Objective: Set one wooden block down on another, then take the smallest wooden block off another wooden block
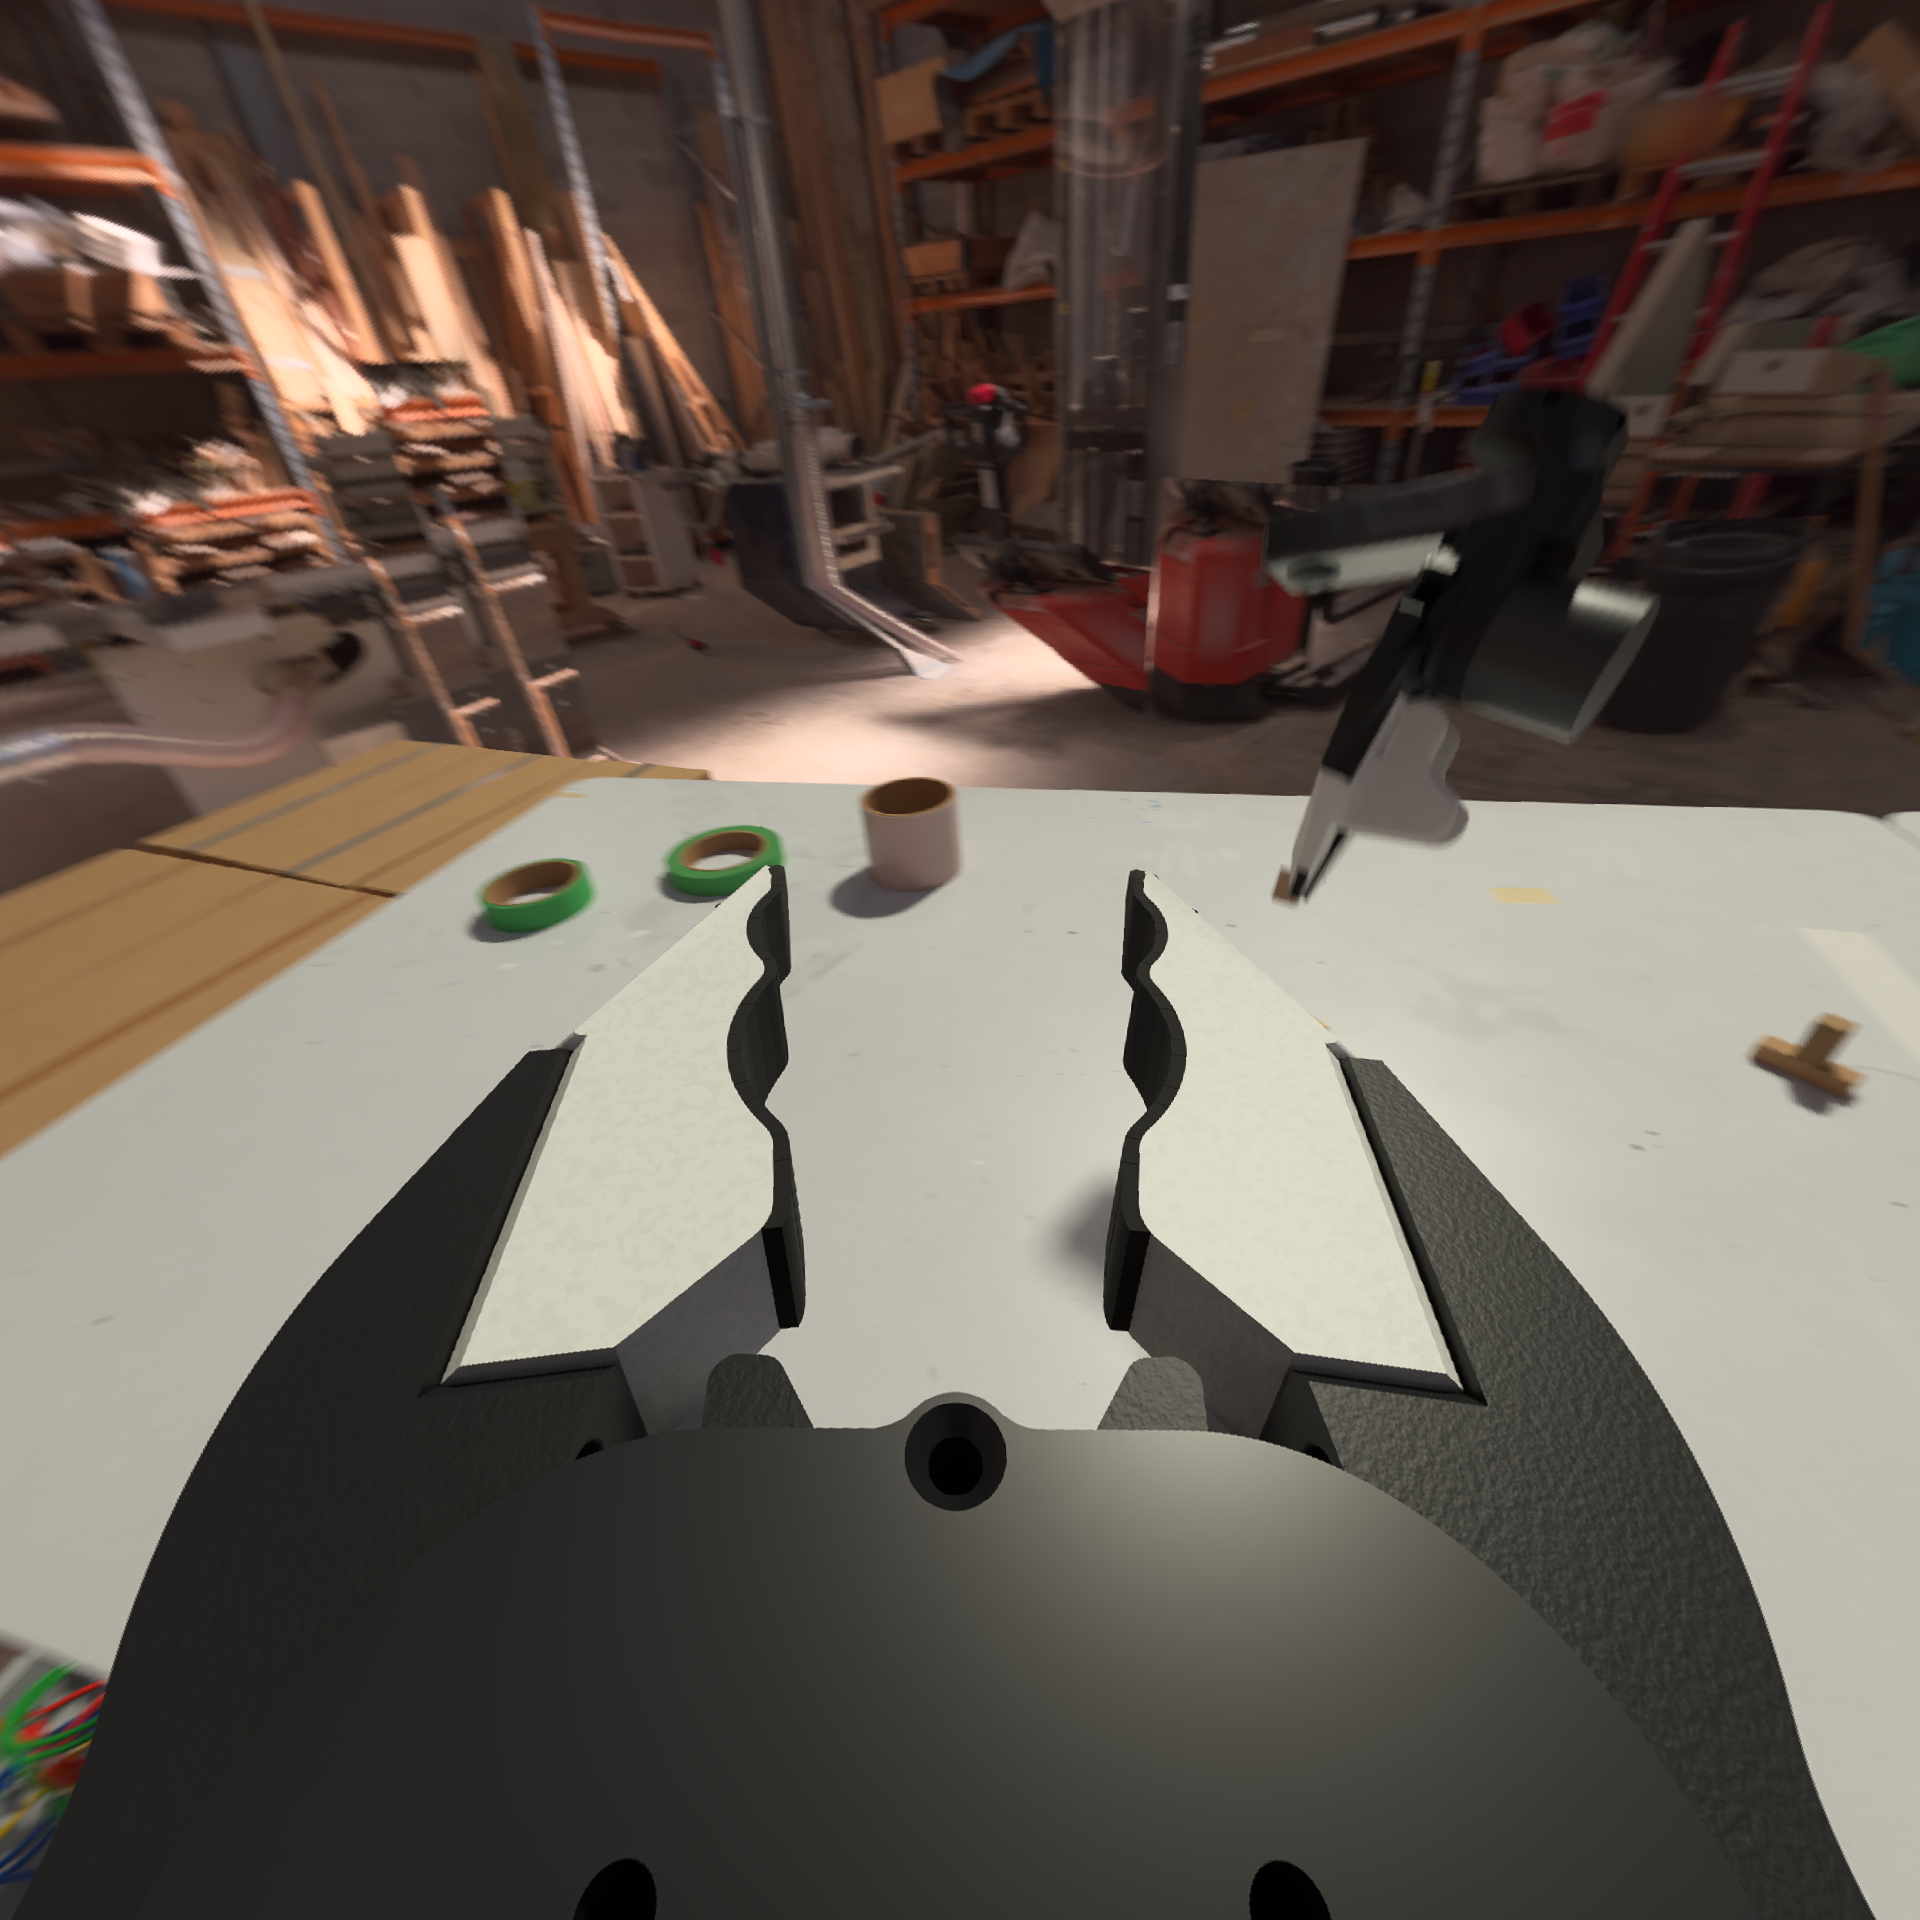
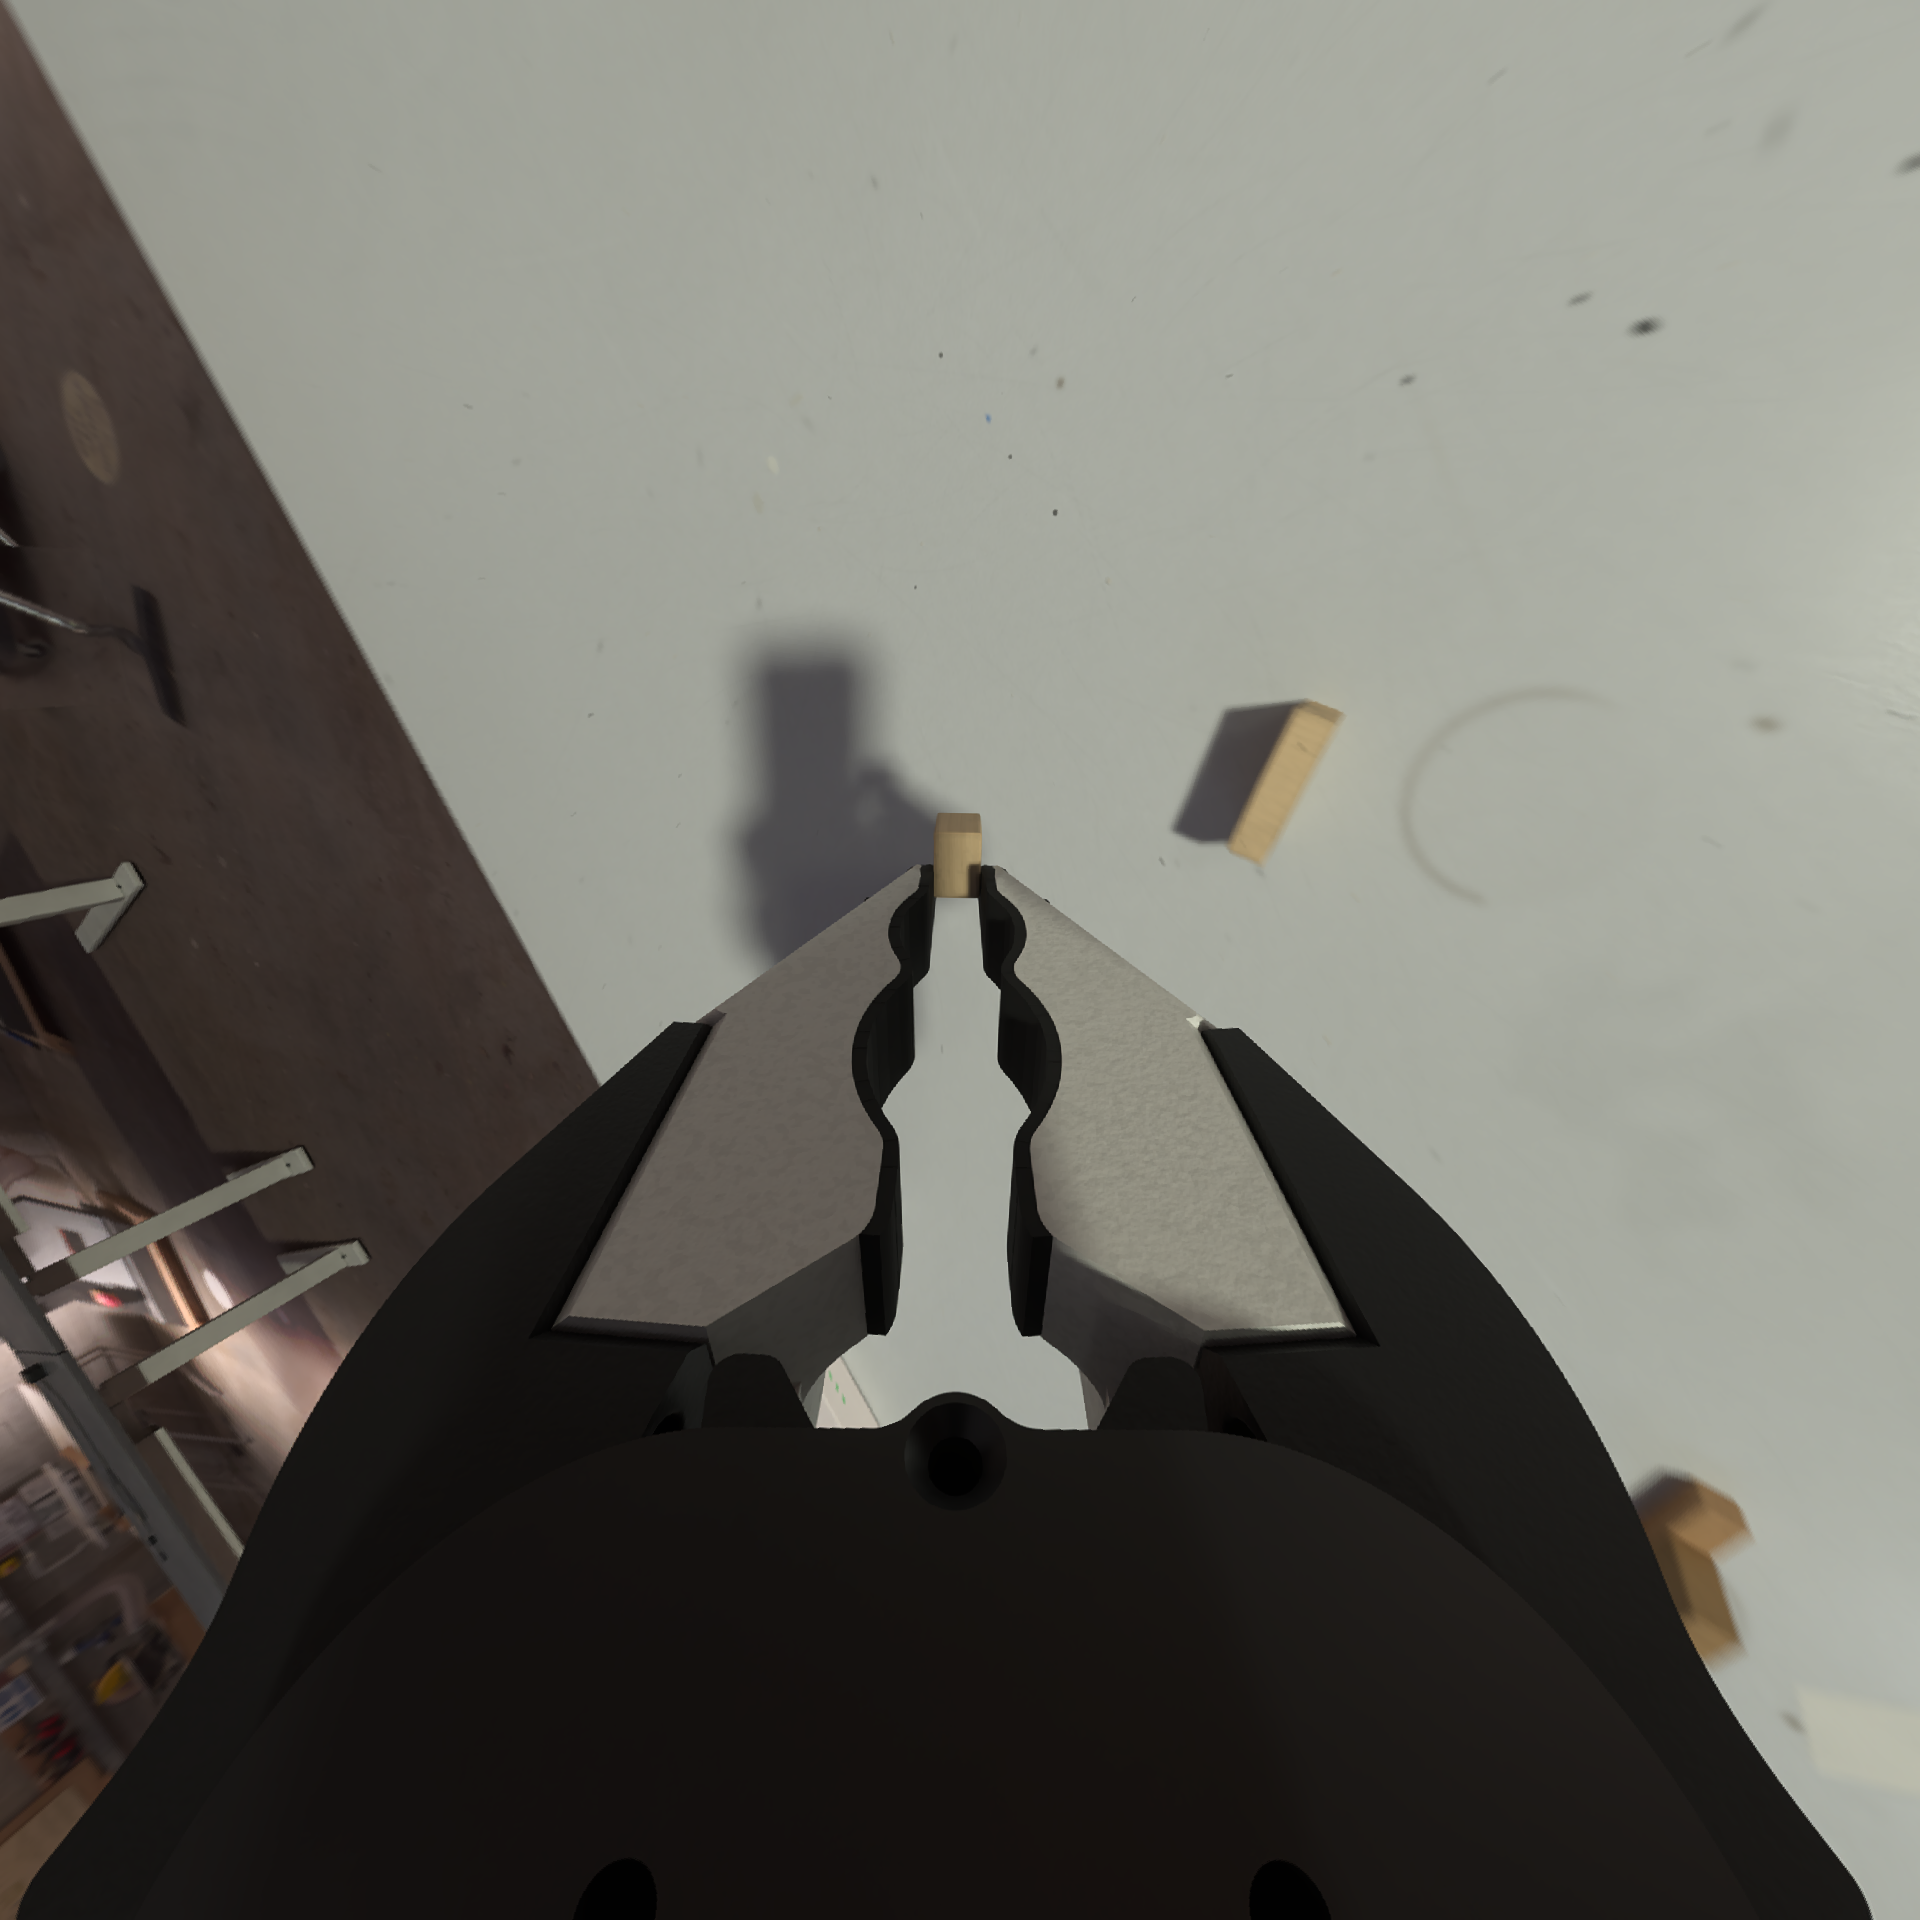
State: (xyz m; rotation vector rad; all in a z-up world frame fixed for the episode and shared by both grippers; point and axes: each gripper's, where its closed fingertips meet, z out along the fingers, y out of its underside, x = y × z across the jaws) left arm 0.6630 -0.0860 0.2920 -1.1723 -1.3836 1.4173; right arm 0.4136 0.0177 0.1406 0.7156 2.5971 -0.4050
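My right gripper (image 2: 956, 885) is shut on the smallest wooden block (image 2: 957, 844), a small tan cube pinched at the fingertips, held a little above the white table (image 2: 1143, 312). In the left wrist view this gripper (image 1: 1311, 881) points down at the table's far side with the cube (image 1: 1285, 886) at its tips. A flat wooden block (image 2: 1273, 781) lies on the table just right of the cube. Two more wooden blocks (image 1: 1808, 1055) lie crossed, one on the other, at the right; they show blurred in the right wrist view (image 2: 1694, 1558). My left gripper (image 1: 956, 894) is open and empty, low over the table.
Two green tape rolls (image 1: 538, 894) (image 1: 722, 860) and a cardboard tube (image 1: 912, 847) stand near the table's far edge. A cardboard sheet (image 1: 208, 935) lies at the left. Coloured wires (image 1: 42, 1725) show at the near left. The table edge (image 2: 343, 540) drops to the floor.
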